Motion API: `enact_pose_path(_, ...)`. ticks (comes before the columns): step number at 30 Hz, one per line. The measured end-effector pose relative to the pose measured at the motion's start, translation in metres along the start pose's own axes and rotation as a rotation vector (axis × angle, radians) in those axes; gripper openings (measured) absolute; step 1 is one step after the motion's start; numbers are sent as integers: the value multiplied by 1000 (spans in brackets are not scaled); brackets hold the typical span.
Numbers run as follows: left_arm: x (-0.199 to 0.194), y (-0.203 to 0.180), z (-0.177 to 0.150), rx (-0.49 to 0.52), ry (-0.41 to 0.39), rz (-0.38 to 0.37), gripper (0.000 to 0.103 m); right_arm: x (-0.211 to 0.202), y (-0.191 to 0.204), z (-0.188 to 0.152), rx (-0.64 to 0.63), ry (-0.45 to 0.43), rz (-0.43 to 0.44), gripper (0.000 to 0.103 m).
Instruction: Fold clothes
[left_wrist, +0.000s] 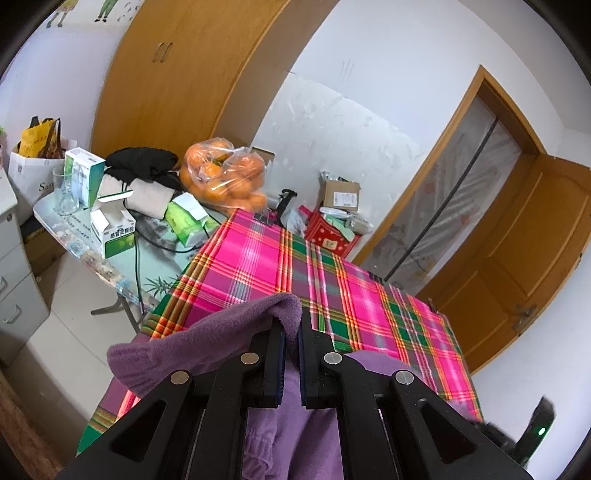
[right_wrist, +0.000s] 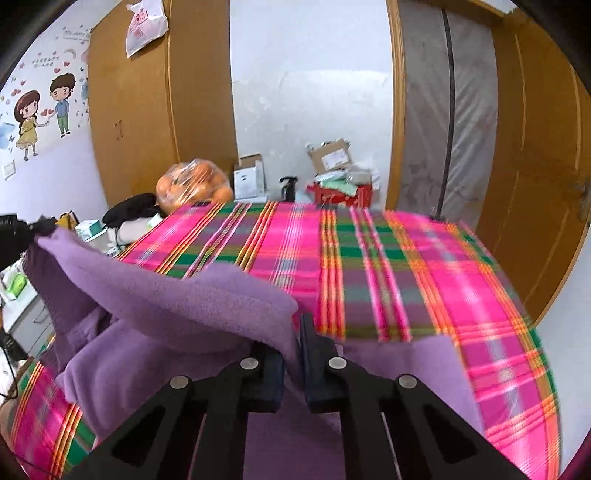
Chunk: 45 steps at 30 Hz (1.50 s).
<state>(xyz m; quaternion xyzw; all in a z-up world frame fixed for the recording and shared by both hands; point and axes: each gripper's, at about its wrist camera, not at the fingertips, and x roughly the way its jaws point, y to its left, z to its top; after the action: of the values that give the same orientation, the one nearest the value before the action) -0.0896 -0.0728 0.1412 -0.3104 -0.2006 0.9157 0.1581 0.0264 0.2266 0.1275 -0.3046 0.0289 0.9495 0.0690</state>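
Note:
A purple fleece garment (left_wrist: 207, 343) hangs from my left gripper (left_wrist: 291, 332), which is shut on a fold of its edge, lifted above the pink plaid tablecloth (left_wrist: 258, 266). In the right wrist view the same garment (right_wrist: 177, 306) is pinched by my right gripper (right_wrist: 295, 336), shut on another part of its edge. The cloth stretches left to the other gripper (right_wrist: 14, 229) and drapes down onto the plaid cloth (right_wrist: 406, 266). The lower part of the garment lies under both grippers, partly hidden.
Beyond the plaid table stands a side table (left_wrist: 122, 266) with a bag of oranges (left_wrist: 225, 177), boxes (left_wrist: 114, 229), a glass (left_wrist: 66, 192) and folded clothes (left_wrist: 144, 184). A red box (left_wrist: 328, 232), a wardrobe (left_wrist: 184, 74) and a wooden door (left_wrist: 524, 258) stand behind.

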Motion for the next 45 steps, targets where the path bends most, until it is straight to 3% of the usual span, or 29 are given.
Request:
enact_pose_path(7, 25, -7, 1, 16, 46, -11, 6, 14, -15, 26, 14, -44, -75, 8)
enact_pose_path(16, 60, -30, 4, 81, 87, 1, 6, 56, -27, 44, 2, -12, -136, 7)
enact_pose_path(27, 113, -43, 5, 116, 150, 49, 6, 116, -41, 56, 8, 87, -162, 7)
enact_pose_path(35, 142, -37, 0, 96, 211, 95, 6, 150, -45, 52, 31, 183, -126, 7)
enact_pose_path(41, 147, -42, -6, 128, 248, 113, 7, 146, -57, 46, 99, 254, -40, 7)
enact_pose_path(45, 139, -47, -6, 130, 262, 101, 19, 119, -65, 46, 147, 256, 55, 12)
